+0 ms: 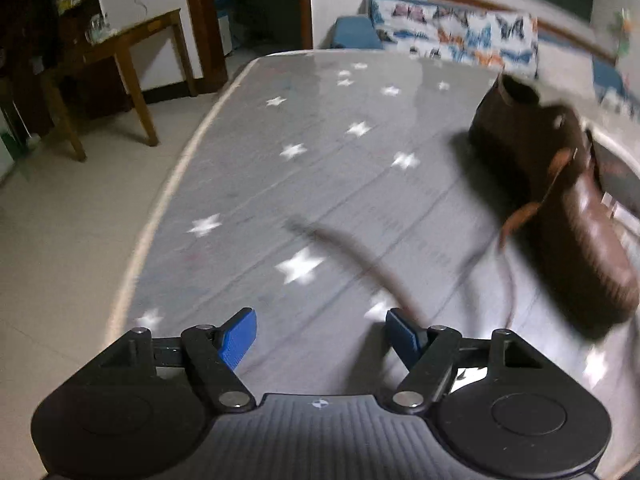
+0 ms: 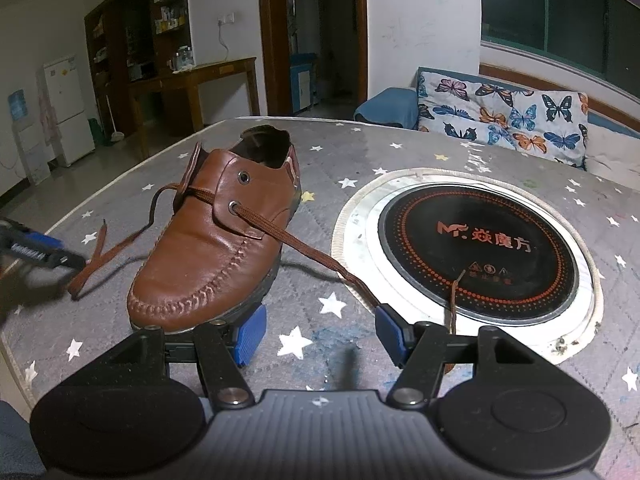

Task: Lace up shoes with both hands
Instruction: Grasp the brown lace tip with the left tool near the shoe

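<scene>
Right wrist view: I count one brown leather shoe [image 2: 224, 236] standing on my bench [image 2: 360, 152], toe toward me, just left of one round black cooktop [image 2: 480, 248] set into the surface. One brown lace [image 2: 304, 248] runs through the lower pair of eyelets; I see two eyelets on the near flap, the upper one unfilled. One lace end trails right across the cooktop rim, beside my right gripper [image 2: 320, 334], whose jaws stand apart with nothing between them. The other end lies left, near my left gripper [image 1: 320, 336], jaws wide, gripping nothing.
</scene>
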